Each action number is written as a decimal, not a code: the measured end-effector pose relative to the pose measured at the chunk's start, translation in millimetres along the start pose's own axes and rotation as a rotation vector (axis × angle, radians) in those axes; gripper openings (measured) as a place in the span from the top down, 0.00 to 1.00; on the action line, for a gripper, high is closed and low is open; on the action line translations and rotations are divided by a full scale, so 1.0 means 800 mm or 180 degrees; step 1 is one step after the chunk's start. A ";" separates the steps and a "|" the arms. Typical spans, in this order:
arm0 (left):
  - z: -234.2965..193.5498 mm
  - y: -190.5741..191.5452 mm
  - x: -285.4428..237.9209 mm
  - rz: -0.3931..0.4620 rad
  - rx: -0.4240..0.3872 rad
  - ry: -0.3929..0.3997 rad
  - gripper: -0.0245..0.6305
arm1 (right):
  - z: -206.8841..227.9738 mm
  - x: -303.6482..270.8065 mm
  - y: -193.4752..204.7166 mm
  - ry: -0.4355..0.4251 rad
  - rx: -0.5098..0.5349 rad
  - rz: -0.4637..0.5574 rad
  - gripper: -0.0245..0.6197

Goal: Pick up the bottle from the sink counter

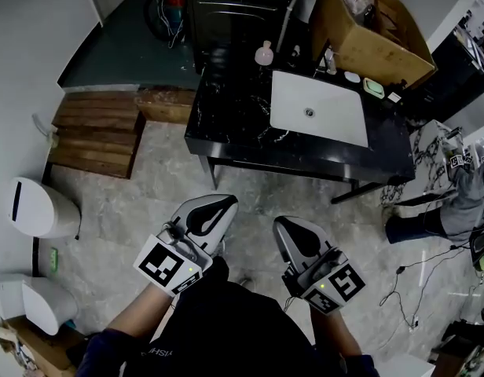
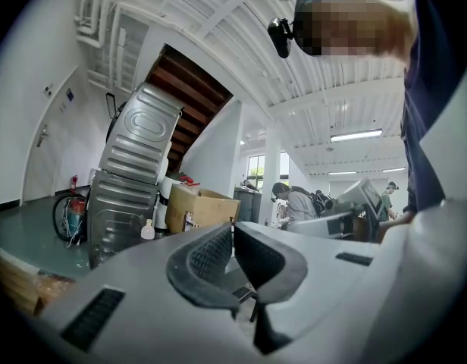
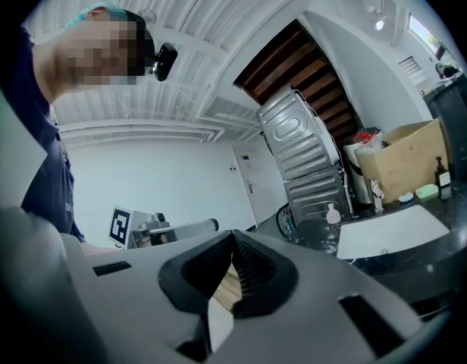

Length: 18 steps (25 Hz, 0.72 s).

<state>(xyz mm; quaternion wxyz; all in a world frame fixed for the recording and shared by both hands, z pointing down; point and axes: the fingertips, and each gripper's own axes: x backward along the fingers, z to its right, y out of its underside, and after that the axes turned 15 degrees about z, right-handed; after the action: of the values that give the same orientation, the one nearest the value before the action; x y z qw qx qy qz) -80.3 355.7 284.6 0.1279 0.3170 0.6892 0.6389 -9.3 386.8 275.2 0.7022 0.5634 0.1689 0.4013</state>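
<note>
A small pale pink bottle (image 1: 263,53) with a round body stands at the back edge of the black sink counter (image 1: 226,116), left of the white basin (image 1: 320,108). It also shows far off as the bottle (image 2: 147,230) in the left gripper view and the bottle (image 3: 333,215) in the right gripper view. My left gripper (image 1: 229,201) and right gripper (image 1: 280,224) are held side by side over the floor, well short of the counter. Both point toward it with jaws shut and nothing between them, as the left gripper (image 2: 233,227) and right gripper (image 3: 233,238) show.
A cardboard box (image 1: 368,30) leans at the counter's back right, by a green soap dish (image 1: 373,87). A dented metal appliance (image 1: 234,6) stands behind the counter. Wooden steps (image 1: 97,132) lie to the left, a white bin (image 1: 38,206) near them. A person (image 1: 462,179) sits at right among cables.
</note>
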 end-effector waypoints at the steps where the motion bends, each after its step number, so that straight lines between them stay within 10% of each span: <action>1: -0.009 -0.001 -0.004 -0.0002 0.0005 0.0010 0.94 | 0.003 -0.010 -0.001 0.0009 -0.0030 0.0017 0.93; 18: -0.152 -0.018 -0.047 -0.0037 0.0045 0.0171 0.94 | 0.057 -0.148 0.009 0.0175 0.0138 -0.0019 0.93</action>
<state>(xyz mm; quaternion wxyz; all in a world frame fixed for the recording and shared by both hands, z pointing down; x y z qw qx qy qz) -126.1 236.5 280.4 0.1109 0.2967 0.6987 0.6414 -53.7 267.9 270.6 0.6862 0.5666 0.1985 0.4107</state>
